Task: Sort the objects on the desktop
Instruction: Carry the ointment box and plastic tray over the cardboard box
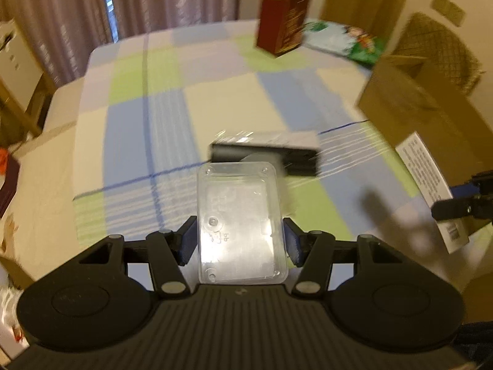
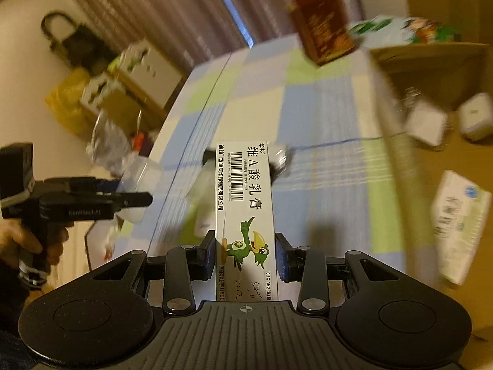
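Checked tablecloth [image 1: 215, 92] everywhere, and you've got one item per gripper: your left gripper [image 1: 240, 240] is clamped on one clear plastic case [image 1: 242, 222] above a black box [image 1: 265, 151]; your right gripper [image 2: 245, 254] pinches one ointment carton [image 2: 246, 203]. One cardboard box [image 2: 431, 71] far right holds two white blocks [image 2: 426, 123].

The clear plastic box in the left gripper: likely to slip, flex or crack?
The clear rectangular plastic box, clamped between the left gripper pads, looks thin-walled and glossy, so probably light and slippery. It seems moulded and rigid, so it may flex slightly, and hard squeezing might crack it.
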The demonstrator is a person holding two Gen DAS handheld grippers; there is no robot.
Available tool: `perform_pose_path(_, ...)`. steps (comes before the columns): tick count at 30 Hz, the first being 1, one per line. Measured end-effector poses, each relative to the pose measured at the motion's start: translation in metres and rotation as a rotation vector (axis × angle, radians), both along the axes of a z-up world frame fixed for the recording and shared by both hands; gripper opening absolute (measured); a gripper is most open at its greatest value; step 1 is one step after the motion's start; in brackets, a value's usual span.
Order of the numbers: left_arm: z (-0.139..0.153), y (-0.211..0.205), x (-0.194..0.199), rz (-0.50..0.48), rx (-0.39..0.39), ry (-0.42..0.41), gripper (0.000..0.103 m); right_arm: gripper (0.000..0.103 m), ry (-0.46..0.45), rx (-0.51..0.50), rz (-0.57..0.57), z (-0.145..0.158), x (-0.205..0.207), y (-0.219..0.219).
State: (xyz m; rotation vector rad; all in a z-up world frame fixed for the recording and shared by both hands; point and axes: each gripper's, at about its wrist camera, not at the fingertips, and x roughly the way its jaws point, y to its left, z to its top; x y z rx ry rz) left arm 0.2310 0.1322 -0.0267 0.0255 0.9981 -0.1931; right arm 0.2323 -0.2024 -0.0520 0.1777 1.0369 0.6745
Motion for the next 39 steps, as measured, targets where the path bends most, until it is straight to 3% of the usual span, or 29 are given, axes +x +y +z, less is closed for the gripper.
perform_pose_path(11,0.039,-0.107,0.013,-0.264,-0.027,-0.078,0.053,0.037,-0.066,-0.057,-0.28,0.052,-0.026,-0.143)
perform_pose_path(17,0.055,-0.174,0.029,-0.412,-0.056,-0.108,0.053,0.037,-0.049,-0.04,-0.37,0.057,-0.029,-0.2)
perform_pose_path(23,0.067,-0.254,0.06,-0.594,-0.003,-0.165,0.053,0.037,-0.049,-0.021,-0.365,0.055,-0.008,-0.227)
perform_pose_path(28,0.063,-0.302,0.089,-0.674,0.035,-0.178,0.053,0.037,-0.046,-0.015,-0.336,0.056,0.006,-0.246)
perform_pose_path(39,0.026,-0.36,0.152,-0.822,0.198,-0.069,0.053,0.037,-0.022,-0.052,-0.238,0.045,0.038,-0.257)
